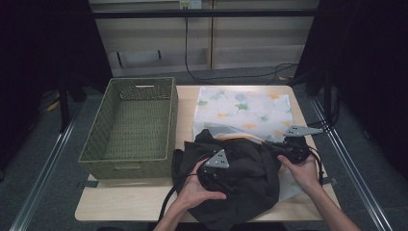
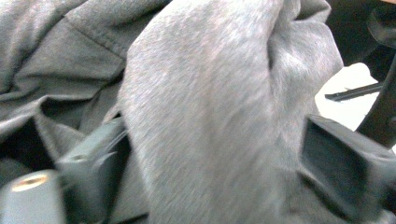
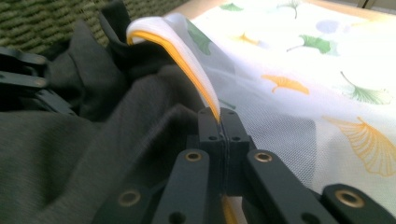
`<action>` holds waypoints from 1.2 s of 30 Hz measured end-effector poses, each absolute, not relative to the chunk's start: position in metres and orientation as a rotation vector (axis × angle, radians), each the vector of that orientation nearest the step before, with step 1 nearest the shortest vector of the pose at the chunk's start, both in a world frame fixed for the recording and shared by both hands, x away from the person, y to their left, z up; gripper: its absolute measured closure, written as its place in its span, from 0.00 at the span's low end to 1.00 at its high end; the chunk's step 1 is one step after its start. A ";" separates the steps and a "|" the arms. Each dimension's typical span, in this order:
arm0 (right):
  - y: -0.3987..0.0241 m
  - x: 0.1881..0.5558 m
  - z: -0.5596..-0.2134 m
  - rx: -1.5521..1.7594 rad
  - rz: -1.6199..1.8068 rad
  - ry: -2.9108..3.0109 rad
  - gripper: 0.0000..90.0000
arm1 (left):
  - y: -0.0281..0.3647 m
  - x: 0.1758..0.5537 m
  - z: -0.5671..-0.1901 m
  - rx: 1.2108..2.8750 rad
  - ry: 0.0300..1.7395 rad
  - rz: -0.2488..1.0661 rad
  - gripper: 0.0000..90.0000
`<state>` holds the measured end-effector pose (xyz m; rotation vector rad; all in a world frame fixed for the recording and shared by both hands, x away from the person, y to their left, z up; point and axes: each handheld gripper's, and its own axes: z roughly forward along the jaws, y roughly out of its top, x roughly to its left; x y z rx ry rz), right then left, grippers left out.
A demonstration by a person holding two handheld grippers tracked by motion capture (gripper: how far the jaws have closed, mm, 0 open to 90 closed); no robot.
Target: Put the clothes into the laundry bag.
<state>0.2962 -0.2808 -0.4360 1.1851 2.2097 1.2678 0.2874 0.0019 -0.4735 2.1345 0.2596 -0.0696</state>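
**Dark cloth and leaf bag on the table**

The dark garment [image 1: 235, 178] lies at the table's [image 1: 120, 204] 6 o'clock edge. The left gripper [image 2: 210, 154] has its jaws wide around a thick fold of it. The right gripper [image 3: 219, 122] is clenched on the yellow edge of the leaf-print mesh bag [image 3: 299, 70]. The green basket [image 1: 130, 125] sits at 9 o'clock.
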 end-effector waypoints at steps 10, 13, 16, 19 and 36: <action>-0.278 0.292 -0.426 1.167 1.325 2.207 1.00 | -0.010 0.293 -0.495 2.313 0.296 0.029 0.44; -0.279 0.290 -0.424 1.149 1.339 2.210 1.00 | -0.001 0.299 -0.493 2.228 0.380 -0.025 0.63; -0.278 0.289 -0.422 1.143 1.353 2.203 0.99 | 0.005 0.302 -0.484 2.176 0.394 -0.032 0.68; -0.278 0.288 -0.421 1.130 1.362 2.206 0.99 | 0.012 0.306 -0.477 2.109 0.414 -0.054 0.69; -0.266 0.273 -0.393 1.045 1.484 2.169 1.00 | 0.006 0.335 -0.476 2.034 0.621 0.062 0.74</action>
